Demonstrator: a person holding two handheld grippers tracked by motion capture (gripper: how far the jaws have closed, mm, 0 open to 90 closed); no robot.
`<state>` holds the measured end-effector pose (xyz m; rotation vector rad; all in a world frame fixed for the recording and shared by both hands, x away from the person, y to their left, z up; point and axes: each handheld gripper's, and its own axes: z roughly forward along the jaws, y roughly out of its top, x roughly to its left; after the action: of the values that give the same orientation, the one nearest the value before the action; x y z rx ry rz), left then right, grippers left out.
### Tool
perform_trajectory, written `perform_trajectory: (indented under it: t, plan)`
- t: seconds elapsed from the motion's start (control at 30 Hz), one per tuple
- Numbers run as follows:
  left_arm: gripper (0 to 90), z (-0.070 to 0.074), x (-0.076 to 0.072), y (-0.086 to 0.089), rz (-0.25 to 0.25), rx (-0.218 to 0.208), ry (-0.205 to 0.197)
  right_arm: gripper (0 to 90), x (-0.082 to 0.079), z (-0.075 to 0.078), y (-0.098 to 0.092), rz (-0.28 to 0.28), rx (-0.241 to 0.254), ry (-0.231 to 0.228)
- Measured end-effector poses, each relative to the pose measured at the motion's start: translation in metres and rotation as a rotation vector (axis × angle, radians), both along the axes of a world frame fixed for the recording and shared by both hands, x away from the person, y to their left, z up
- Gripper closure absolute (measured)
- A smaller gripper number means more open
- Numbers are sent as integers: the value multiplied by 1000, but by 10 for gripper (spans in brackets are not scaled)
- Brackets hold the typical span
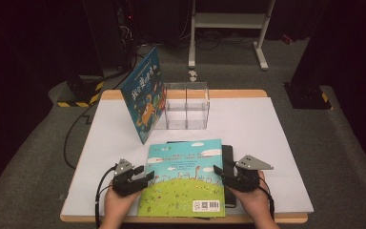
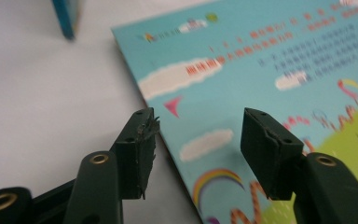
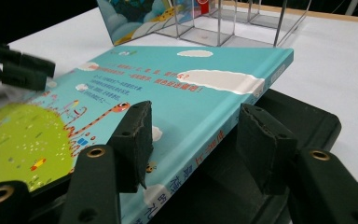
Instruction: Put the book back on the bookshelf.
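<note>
Turquoise and green, the flat picture book (image 1: 185,179) lies at the white table's (image 1: 276,143) six o'clock edge in the high view, with the left gripper (image 1: 138,180) at its nine o'clock side and the right gripper (image 1: 225,175) at three o'clock. In the left gripper view the black jaws stand apart, straddling the book's edge without pressing it. In the right gripper view the jaws are apart around its spine, a black flat tray (image 3: 303,121) beneath, and a clear acrylic organiser (image 3: 233,23) at twelve o'clock.
</note>
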<state>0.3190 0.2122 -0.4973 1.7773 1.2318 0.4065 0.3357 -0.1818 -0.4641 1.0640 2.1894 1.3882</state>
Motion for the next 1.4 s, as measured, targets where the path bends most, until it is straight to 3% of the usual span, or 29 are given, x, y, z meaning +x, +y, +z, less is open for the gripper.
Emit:
perform_trajectory:
  t: [0.27,0.4,0.57,0.87,1.1,1.4]
  plan:
    - [456,48,35,17,133,46,-170,456,0,0,-1,5,4,-4]
    - [456,71,51,21,172,40,-236,456,0,0,-1,6,6,-4]
    - [456,95,65,19,188,71,-318,457,0,0,-1,7,8,-2]
    - [456,128,84,21,219,70,-397,457,0,0,-1,7,9,-3]
    - [486,144,106,17,210,81,-409,458,0,0,-2,10,10,-3]
    - [638,157,124,7,213,96,-442,458,0,-1,-2,13,12,-2]
